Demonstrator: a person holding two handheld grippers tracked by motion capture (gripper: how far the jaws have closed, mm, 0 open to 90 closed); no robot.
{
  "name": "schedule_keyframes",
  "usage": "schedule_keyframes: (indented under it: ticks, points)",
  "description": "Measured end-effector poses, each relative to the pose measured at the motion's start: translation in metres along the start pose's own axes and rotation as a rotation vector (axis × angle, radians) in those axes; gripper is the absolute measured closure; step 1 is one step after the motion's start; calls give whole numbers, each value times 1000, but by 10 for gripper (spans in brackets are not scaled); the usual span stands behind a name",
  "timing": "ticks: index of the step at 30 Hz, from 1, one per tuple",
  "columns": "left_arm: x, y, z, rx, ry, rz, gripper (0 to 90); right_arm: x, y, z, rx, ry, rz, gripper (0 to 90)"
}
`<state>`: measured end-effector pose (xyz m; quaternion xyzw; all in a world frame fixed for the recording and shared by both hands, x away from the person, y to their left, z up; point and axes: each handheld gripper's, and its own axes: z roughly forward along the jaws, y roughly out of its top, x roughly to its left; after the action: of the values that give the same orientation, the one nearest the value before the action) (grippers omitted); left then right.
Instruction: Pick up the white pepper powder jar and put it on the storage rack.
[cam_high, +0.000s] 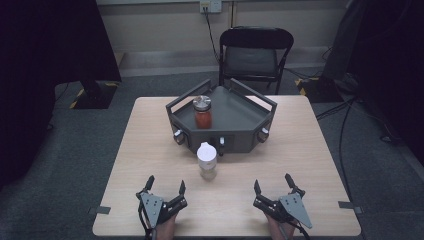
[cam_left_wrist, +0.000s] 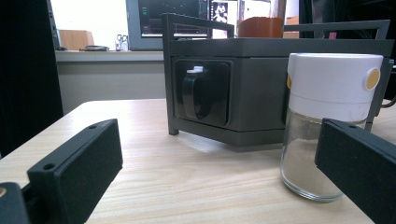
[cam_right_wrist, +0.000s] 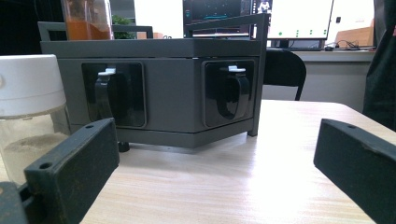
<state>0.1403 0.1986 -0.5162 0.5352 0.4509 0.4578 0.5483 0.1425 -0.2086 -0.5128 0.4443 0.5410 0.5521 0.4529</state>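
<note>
A grey angular rack (cam_high: 235, 112) with black knobs on its front faces stands at the middle back of the wooden table (cam_high: 145, 150). On it stands a jar of orange-red stuff (cam_high: 202, 117) with a silver lid. In front of the rack sits a white-capped glass jar (cam_high: 207, 160) of pale powder. My left gripper (cam_high: 166, 182) and right gripper (cam_high: 272, 181) rest near the front edge, both open and empty. In the left gripper view the white-capped jar (cam_left_wrist: 327, 121) is just ahead, by the right jaw. In the right gripper view the same jar (cam_right_wrist: 28, 107) is far left.
A black folding chair (cam_high: 255, 52) stands beyond the table's far edge. Cables (cam_high: 345, 130) run over the floor at the right. Dark curtains (cam_high: 50, 45) hang at the back left. Bare tabletop lies to both sides of the rack.
</note>
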Motion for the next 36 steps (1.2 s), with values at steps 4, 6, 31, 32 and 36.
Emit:
schedule_keyframes:
  ticks: [4,6,31,32,36]
  points:
    - [0,0,0,0,0,0,2,-4,1,1,6,24,-2,0]
    - [0,0,0,0,0,0,2,-5,3,1,11,33,-1,0]
    - [-1,0,0,1,7,0,2,16,37,14,47,148,-5,0]
    - [-1,0,0,1,7,0,2,17,38,15,45,154,-8,0]
    - [-1,0,0,1,8,0,3,24,43,20,27,184,-12,0]
